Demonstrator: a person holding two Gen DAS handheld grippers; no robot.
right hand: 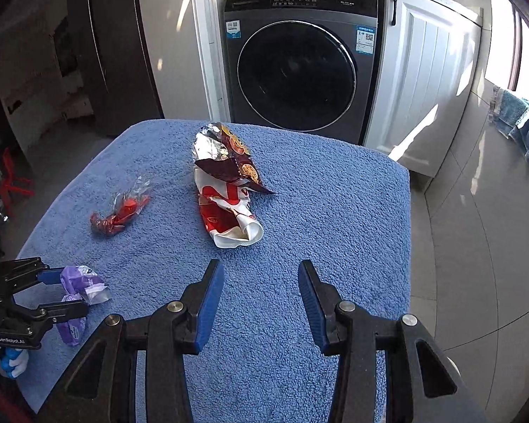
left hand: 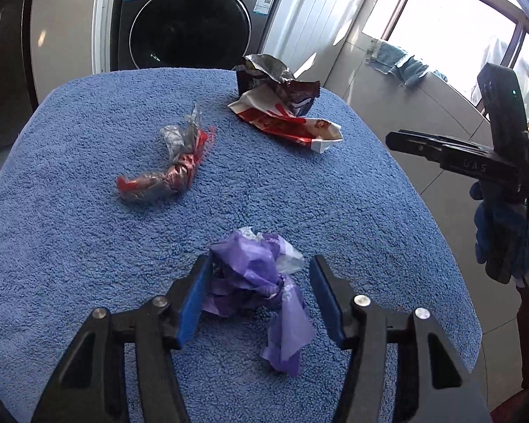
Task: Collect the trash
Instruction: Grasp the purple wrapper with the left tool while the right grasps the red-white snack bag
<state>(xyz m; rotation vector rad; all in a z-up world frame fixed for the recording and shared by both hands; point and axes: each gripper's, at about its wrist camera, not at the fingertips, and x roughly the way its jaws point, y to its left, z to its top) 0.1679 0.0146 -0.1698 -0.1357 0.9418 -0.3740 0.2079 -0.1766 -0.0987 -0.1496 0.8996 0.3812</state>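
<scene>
Left wrist view, purple wrapper (left hand: 255, 275) straddled by left gripper (left hand: 259, 296), pads seemingly not yet pressing, right gripper (right hand: 261, 298) held parted over blue towel (right hand: 335, 211), nothing gripped.

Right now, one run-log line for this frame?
left hand-held gripper: open, straddling purple wrapper | right hand-held gripper: open, empty, over blue towel | red wrapper, snack bags: untouched

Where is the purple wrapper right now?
The purple wrapper lies on the blue towel between the open left gripper fingers, near edge, nearest the red twisted wrapper.
</scene>
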